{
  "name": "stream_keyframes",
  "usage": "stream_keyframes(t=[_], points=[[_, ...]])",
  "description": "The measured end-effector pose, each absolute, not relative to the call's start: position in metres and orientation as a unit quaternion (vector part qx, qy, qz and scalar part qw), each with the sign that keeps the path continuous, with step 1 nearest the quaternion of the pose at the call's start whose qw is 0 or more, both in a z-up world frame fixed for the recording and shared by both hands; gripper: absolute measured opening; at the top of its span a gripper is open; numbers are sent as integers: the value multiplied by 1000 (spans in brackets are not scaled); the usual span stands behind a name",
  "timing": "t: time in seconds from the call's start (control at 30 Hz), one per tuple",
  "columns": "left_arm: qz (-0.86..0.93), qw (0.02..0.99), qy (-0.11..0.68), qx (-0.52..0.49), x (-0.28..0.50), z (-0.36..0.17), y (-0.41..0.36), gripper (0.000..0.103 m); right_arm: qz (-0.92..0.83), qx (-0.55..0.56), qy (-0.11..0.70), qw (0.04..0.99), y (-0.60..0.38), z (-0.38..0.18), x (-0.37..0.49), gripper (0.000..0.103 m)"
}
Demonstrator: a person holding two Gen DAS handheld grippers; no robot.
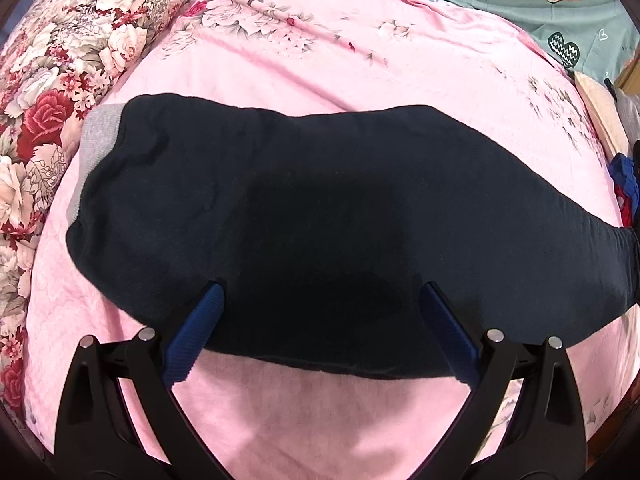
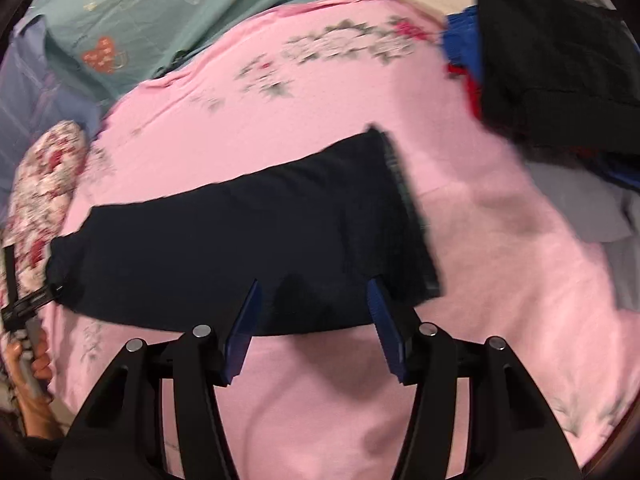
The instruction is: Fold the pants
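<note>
- Below you, the dark navy pants [image 1: 320, 216] lie folded lengthwise in a long band across the pink floral blanket [image 1: 320, 48], running left to right.
- Your left gripper [image 1: 322, 292] hangs over the band's near edge with its jaws spread wide; the blue pads [image 1: 198, 330] stand on either side of the cloth's near portion and pinch nothing.
- At the far-left end of the pants a grey cuff [image 1: 94, 148] shows, lying close to the red-and-white floral quilt [image 1: 60, 60] bunched along the left of the bed.
- Your right gripper [image 2: 316, 286] sits over the near edge toward the right end of the pants [image 2: 248, 248], jaws parted, no fabric between the blue pads [image 2: 386, 328]; this view is blurred.
- At that right end the waistband [image 2: 404, 196] forms a slanting edge on the blanket [image 2: 500, 320].
- Low on the left of the right wrist view, your left hand [image 2: 34, 360] grips the handle of the other gripper, whose black frame reaches the left end of the pants.
- Beyond the blanket a teal sheet [image 2: 140, 12] with heart prints covers the far side, and a pile of clothes [image 2: 548, 64], black over blue and red, sits at the far right.
</note>
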State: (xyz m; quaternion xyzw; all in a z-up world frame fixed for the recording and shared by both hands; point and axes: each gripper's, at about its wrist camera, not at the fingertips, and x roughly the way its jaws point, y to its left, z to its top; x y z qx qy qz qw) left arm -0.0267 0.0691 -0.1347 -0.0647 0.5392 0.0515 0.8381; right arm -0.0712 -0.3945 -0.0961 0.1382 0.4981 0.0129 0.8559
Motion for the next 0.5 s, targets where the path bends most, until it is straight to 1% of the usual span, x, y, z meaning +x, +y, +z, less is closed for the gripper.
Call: stream_keyframes(t=[0.1, 0.17, 0.23, 0.37, 0.5], points=[[40, 843, 532, -76, -30, -128, 69, 100, 3, 175, 472, 864, -411, -86, -85, 58], [25, 842, 533, -78, -32, -127, 64, 100, -27, 199, 472, 859, -423, -87, -93, 66], [11, 841, 536, -76, -32, -128, 58, 100, -51, 212, 473, 854, -431, -91, -96, 67], [13, 838, 544, -49, -30, -139, 47, 100, -36, 259, 487, 833, -438, -106, -94, 67], [26, 841, 541, -19, -29, -148, 38, 101, -35, 275, 474, 836, -436, -109, -88, 67]])
